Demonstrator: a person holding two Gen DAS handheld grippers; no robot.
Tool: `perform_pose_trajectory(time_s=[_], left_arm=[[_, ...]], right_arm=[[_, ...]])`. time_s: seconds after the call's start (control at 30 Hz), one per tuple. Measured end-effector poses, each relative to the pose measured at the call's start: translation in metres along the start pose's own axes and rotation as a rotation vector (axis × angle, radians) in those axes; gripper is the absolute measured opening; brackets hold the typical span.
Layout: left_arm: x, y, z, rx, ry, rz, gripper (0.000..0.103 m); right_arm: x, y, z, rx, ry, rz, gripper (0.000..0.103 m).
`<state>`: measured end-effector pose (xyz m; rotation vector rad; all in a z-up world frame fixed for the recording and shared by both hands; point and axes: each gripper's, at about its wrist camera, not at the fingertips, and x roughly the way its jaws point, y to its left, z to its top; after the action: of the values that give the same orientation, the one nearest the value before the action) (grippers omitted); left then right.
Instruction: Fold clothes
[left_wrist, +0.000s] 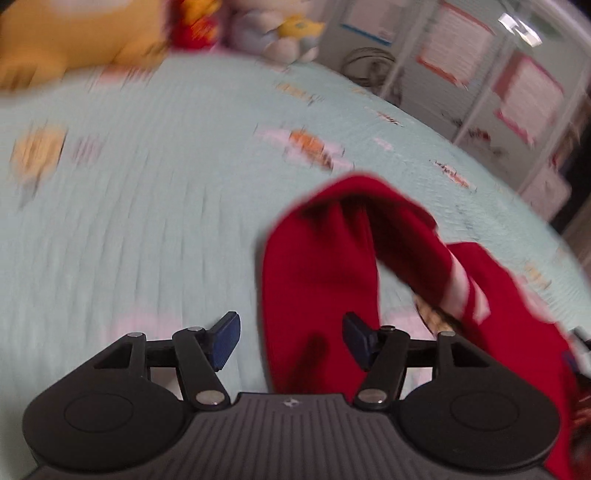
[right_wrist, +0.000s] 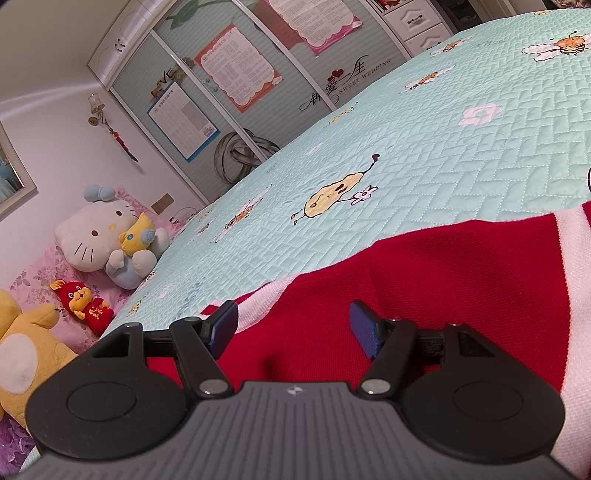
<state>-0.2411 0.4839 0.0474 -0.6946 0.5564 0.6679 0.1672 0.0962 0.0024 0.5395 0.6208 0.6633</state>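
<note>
A red garment (left_wrist: 317, 266) with white stripes lies on the pale green quilt (left_wrist: 155, 206). In the blurred left wrist view one part of it is folded up into a loop. My left gripper (left_wrist: 290, 338) is open. A band of the red cloth runs between its blue pads, near the right pad (left_wrist: 356, 338) and clear of the left one. In the right wrist view the red garment (right_wrist: 443, 280) with its white trim lies flat. My right gripper (right_wrist: 294, 328) hovers low over it, open, with nothing pinched.
Plush toys (right_wrist: 110, 240) sit on a pink pillow at the head of the bed, with a yellow plush (right_wrist: 22, 354) nearer. A wardrobe (right_wrist: 236, 85) with posters stands beyond the quilt (right_wrist: 461, 155). The bed's far edge runs along it.
</note>
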Motion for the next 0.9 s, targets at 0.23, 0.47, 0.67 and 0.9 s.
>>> perform_pose_trajectory(time_s=[0.23, 0.47, 0.67, 0.9], left_arm=[[0.009, -0.033, -0.019, 0.083, -0.002, -0.029, 0.013], [0.01, -0.037, 0.067, 0.419, -0.264, 0.361, 0.013], [-0.006, -0.041, 0.159, 0.542, -0.372, 0.536, 0.015], [-0.005, -0.076, 0.166, 0.801, -0.261, 0.622, 0.016]], right_arm=[[-0.001, 0.0, 0.0, -0.001, 0.0, 0.001, 0.067], [-0.001, -0.002, 0.001, -0.001, 0.001, 0.002, 0.068], [-0.001, -0.003, 0.001, -0.001, 0.001, 0.003, 0.068], [-0.001, -0.003, 0.001, -0.002, 0.0, 0.003, 0.068]])
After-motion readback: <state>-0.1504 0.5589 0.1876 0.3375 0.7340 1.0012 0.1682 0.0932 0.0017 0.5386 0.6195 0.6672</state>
